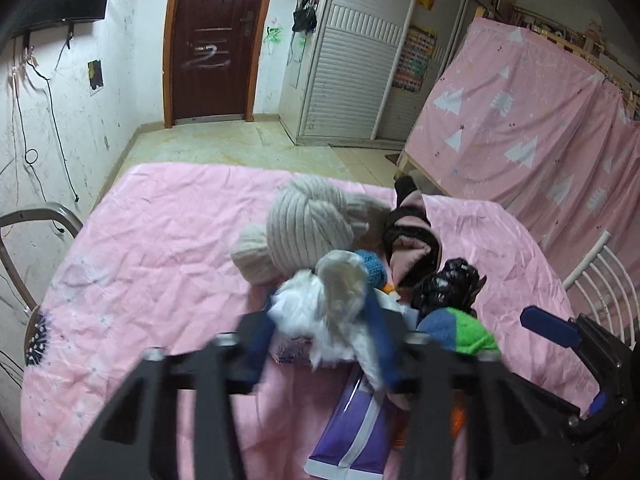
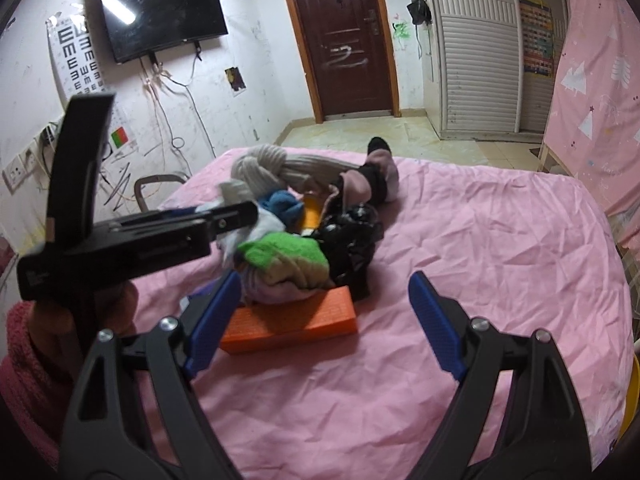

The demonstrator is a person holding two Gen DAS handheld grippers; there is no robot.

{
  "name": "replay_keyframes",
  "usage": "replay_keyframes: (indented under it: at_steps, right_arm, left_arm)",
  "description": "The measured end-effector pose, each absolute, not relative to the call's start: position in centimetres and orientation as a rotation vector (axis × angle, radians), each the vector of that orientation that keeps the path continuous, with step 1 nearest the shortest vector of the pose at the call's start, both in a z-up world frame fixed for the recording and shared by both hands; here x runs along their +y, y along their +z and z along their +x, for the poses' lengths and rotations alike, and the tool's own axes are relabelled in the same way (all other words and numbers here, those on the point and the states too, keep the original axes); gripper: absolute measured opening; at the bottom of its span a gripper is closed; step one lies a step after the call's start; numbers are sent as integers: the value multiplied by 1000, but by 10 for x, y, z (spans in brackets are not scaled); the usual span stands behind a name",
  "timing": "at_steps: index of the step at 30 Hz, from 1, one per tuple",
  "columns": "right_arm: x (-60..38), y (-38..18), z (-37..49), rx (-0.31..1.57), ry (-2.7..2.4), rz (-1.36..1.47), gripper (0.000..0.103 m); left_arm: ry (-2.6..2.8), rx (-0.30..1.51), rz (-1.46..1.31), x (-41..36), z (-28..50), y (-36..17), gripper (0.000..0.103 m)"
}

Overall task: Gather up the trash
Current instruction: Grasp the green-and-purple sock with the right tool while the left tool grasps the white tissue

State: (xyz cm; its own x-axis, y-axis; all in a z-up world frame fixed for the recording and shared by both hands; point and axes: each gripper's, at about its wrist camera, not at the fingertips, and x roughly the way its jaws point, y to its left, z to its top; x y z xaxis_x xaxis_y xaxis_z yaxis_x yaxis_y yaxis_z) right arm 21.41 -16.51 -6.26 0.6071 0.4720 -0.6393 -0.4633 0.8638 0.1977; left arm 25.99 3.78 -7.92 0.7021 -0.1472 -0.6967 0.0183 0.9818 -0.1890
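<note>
right hand-held gripper [image 2: 326, 322] gapes (empty) before orange block [image 2: 290, 322].

Lived-in home, looks like a bedroom/living room. Evidence: dark wooden entry door [image 2: 344, 36], wall-mounted TV [image 2: 160, 12], eye chart [image 2: 78, 60] on a scuffed white wall with loose cables, louvered wardrobe [image 1: 352, 76] with bags hung beside it, tiled floor [image 1: 240, 148], pink tree-print curtain [image 1: 532, 120] over a wooden frame, worktop under a pink sheet [image 2: 480, 248], chair [image 1: 24, 232] alongside.

Clothes heap [image 2: 304, 216] on table [image 2: 480, 264]; block [image 2: 288, 320] before heap; door [image 2: 344, 36] behind.
</note>
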Motion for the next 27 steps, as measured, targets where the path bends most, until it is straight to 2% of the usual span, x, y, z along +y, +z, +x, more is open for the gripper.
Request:
replay_keyframes:
  at_steps: [2, 4, 14, 16, 18, 21, 23, 25, 27]
  right_arm:
    - [-162, -63, 215, 745, 545, 4, 82]
    - [-157, -62, 215, 743, 551, -6, 82]
    - [-131, -58, 216, 719, 598, -55, 81]
    - [-127, -59, 216, 720, 602, -68, 70]
    - [-124, -62, 218, 731, 598, -75, 66]
    - [-123, -67, 223, 752, 591, -72, 52]
    - [-123, -69, 225, 761, 594, -69, 30]
    - [-123, -71, 223, 764, 596, -69, 19]
    - [-125, -68, 220, 748, 595, -68, 16]
  left_arm:
    - [-88, 772, -170, 38, 256, -79, 10]
    - [-88, 747, -196, 41, 250, -74, 8]
    - [-64, 633, -257, 60, 223, -35, 6]
    - [-61, 620, -262, 62, 219, -29, 6]
    - [-56, 608, -261, 63, 215, -24, 6]
    - [-51, 593, -255, 64, 209, -17, 6]
    - [-45, 585, -251, 64, 205, -13, 6]
    - [-43, 581, -245, 63, 203, -10, 6]
    - [-40, 578, -241, 61, 201, -8, 6]
